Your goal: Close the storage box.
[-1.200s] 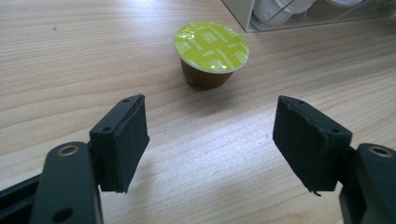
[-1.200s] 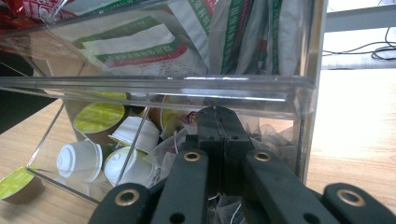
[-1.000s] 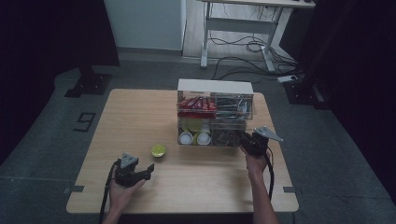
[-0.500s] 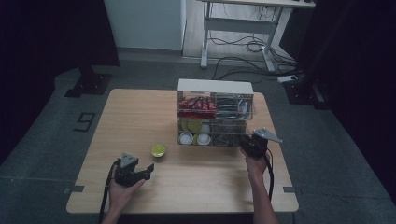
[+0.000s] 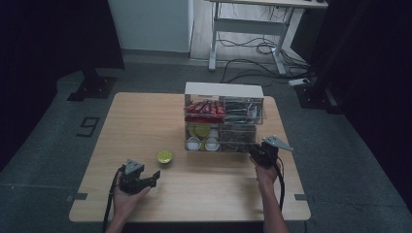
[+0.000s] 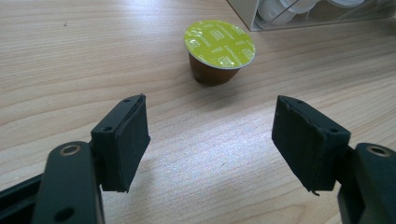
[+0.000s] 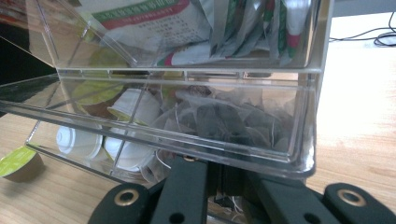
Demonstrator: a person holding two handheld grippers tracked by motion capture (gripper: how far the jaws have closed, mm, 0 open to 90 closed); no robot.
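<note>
A brown coffee capsule with a lime-green lid (image 5: 164,156) (image 6: 219,44) stands on the wooden table (image 5: 145,116), just left of a clear acrylic organizer (image 5: 223,121). My left gripper (image 5: 154,175) (image 6: 210,135) is open near the table's front edge, a short way before the capsule, with nothing between its pads. My right gripper (image 5: 256,151) (image 7: 208,179) is shut at the front lip of the organizer's lower clear drawer (image 7: 187,140), which stands pulled out and holds tea bags and white capsules. The green-lidded capsule (image 7: 18,163) also shows at the left of the right gripper view.
The organizer's upper tier holds red sachets (image 5: 204,108) and paper packets (image 7: 154,28). Behind it stands a white box (image 5: 223,89). Bare wood lies left of and in front of the organizer. A desk frame and cables (image 5: 252,48) stand on the floor beyond.
</note>
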